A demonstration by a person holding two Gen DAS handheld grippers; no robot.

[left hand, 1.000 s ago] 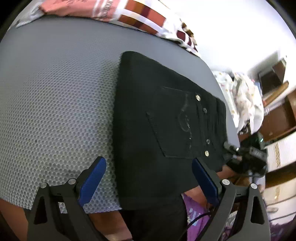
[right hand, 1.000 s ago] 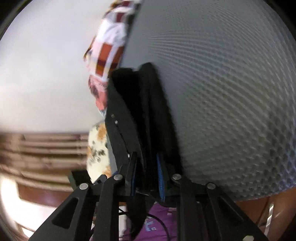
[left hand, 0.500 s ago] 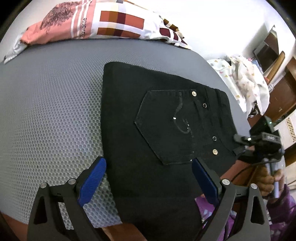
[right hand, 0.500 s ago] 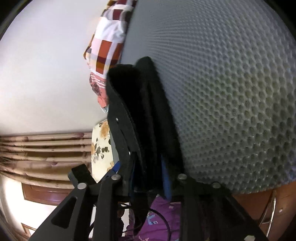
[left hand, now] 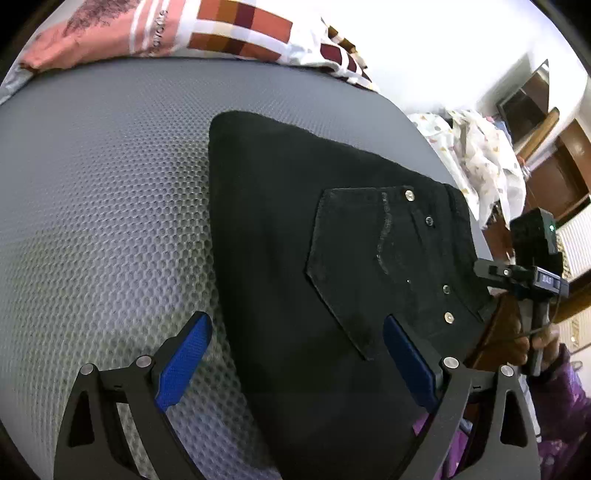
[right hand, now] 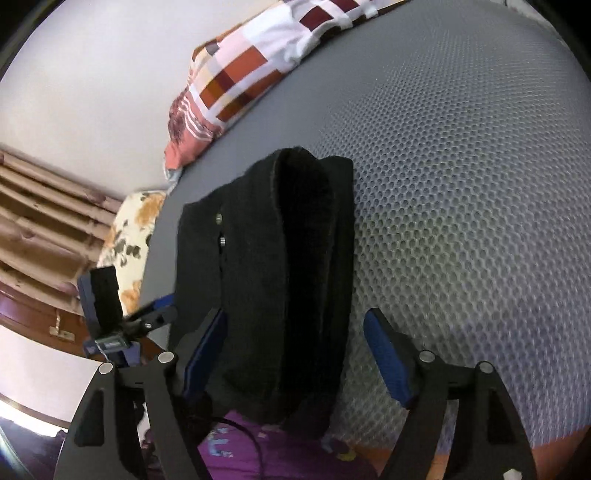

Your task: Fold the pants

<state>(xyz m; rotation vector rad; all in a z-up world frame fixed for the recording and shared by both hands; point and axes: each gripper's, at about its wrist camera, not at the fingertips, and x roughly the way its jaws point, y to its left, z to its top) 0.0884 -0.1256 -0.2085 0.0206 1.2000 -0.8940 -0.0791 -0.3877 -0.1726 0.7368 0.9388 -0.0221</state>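
Both blue pads of the right tongs (right hand: 295,350), clamped on the black pants (left hand: 314,266) half a second ago, now stand spread apart, one on each side of the garment's near end, gripping nothing. The left tongs (left hand: 295,362) are likewise spread wide and hold nothing, hovering over the near edge of the cloth.

One pair of pants lies folded flat on the grey honeycomb-textured mat (left hand: 103,206), its back pocket (left hand: 373,266) facing up with four metal rivets visible beside it. From the right wrist view the fold shows as stacked layers, with the near end hanging over the mat's edge at 6 o'clock.

Bare mat stretches from 9 to 12 o'clock of the pants in the left view. One checked red-and-white cloth (left hand: 207,33) lies along the far edge at 12 o'clock; its printed lettering is too small to read. One pale patterned fabric (left hand: 476,155) sits off the mat at 2 o'clock.
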